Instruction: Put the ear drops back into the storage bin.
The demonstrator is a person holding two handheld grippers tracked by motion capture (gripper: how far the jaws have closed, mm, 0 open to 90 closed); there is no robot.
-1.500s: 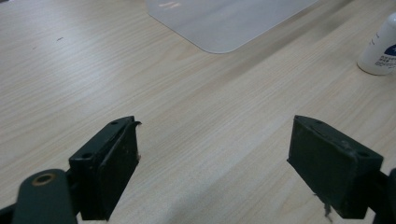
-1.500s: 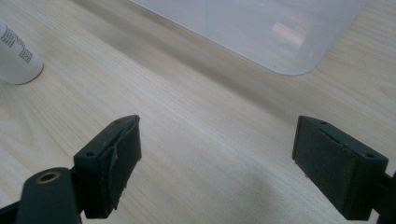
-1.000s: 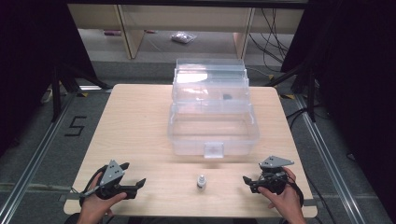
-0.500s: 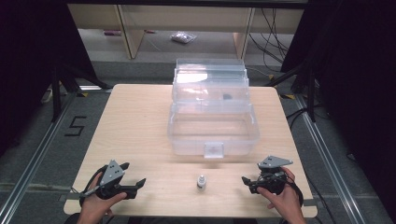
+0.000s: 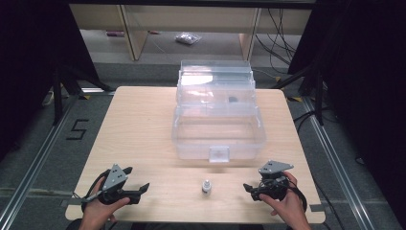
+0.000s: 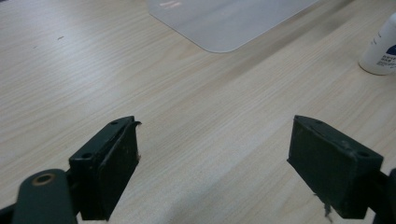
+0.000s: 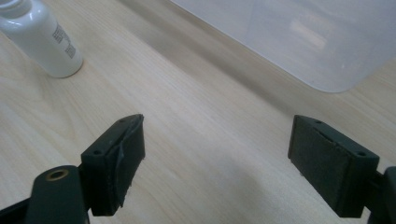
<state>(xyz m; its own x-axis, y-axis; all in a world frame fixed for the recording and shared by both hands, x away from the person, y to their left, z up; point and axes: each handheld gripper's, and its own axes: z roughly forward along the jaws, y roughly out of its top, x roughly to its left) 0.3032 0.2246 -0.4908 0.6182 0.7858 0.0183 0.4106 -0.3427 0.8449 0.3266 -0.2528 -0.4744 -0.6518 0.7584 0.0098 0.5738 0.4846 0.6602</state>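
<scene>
The small white bottle (image 5: 206,186) stands upright on the worktop (image 5: 143,124), just in front of the clear plastic box (image 5: 218,129), midway between the left gripper (image 5: 139,188) and right gripper (image 5: 248,188), whose wide, empty jaws flank it, seemingly poised to grasp.

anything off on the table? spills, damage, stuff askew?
Nothing stands out. The small white plastic bottle stands upright on the light wooden table, apart from the clear plastic tiered box, which sits square. No spills. Only wear: the left pad of the right hand-held gripper looks frayed.
</scene>
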